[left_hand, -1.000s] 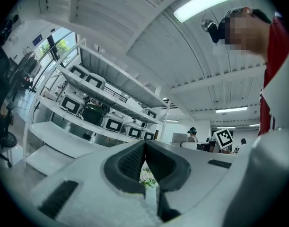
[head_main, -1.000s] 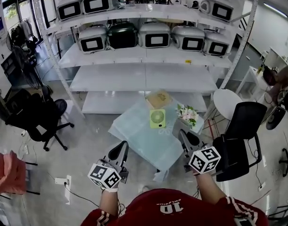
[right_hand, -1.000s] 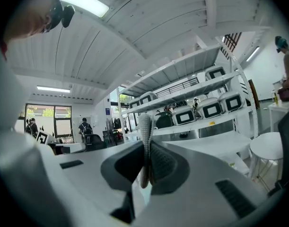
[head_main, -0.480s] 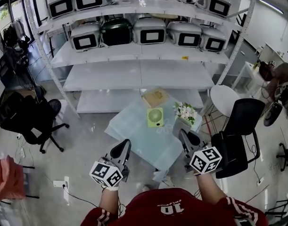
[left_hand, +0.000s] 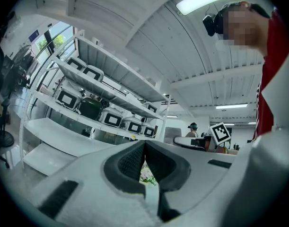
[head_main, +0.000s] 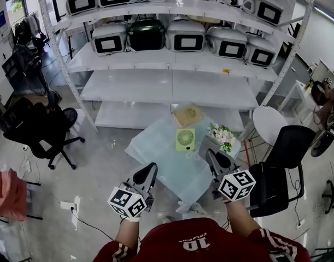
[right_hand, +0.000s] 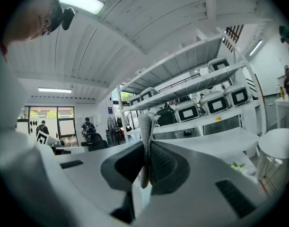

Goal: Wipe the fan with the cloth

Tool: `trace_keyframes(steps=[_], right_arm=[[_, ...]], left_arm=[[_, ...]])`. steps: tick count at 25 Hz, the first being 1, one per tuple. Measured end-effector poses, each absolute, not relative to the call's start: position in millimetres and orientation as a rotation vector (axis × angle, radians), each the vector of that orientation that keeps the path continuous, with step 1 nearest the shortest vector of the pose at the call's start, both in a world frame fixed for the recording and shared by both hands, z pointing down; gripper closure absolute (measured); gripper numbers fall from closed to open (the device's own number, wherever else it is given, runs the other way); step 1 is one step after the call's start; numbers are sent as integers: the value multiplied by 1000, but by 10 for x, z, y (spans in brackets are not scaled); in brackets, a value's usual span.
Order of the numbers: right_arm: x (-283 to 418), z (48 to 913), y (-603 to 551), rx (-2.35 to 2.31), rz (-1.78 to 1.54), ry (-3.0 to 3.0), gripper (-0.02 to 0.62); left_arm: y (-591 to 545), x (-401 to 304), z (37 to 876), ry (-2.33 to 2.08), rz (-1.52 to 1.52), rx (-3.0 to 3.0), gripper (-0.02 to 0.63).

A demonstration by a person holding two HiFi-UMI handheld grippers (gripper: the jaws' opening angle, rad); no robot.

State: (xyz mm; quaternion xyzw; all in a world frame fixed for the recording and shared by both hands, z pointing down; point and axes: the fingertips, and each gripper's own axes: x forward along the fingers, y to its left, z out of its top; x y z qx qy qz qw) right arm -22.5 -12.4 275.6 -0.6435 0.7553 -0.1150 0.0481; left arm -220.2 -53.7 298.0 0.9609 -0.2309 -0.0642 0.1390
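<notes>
A small green fan stands upright on the pale glass table, near its far side. Both grippers are held low at the table's near edge, well short of the fan. My right gripper is shut on a strip of grey cloth, which sticks up past the fingertips in the right gripper view; the head view does not show the cloth. My left gripper is shut with its tips touching and nothing between them. Both point up toward the shelves in their own views, left gripper, right gripper.
A pot of white flowers sits right of the fan, and a brown box lies behind it. White shelving with several cookers fills the back. A black chair and a round white table stand at the right, another black chair at the left.
The head view has swung a little, so the table and fan sit slightly further right. The left gripper has edged right and up. Both grippers stay shut.
</notes>
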Motion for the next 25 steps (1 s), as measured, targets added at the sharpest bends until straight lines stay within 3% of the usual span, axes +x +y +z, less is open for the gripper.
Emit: trace_keyframes(steps=[17,25], right_arm=[[451,2441,-1700,-1594,-230,2528,574],[772,2532,-2306,-1614,-300,2507,574]], left_arm=[[-1420,-1262,2594,-933,-232,2827,603],[-1860,-813,2839,-999,-138,2833,603]])
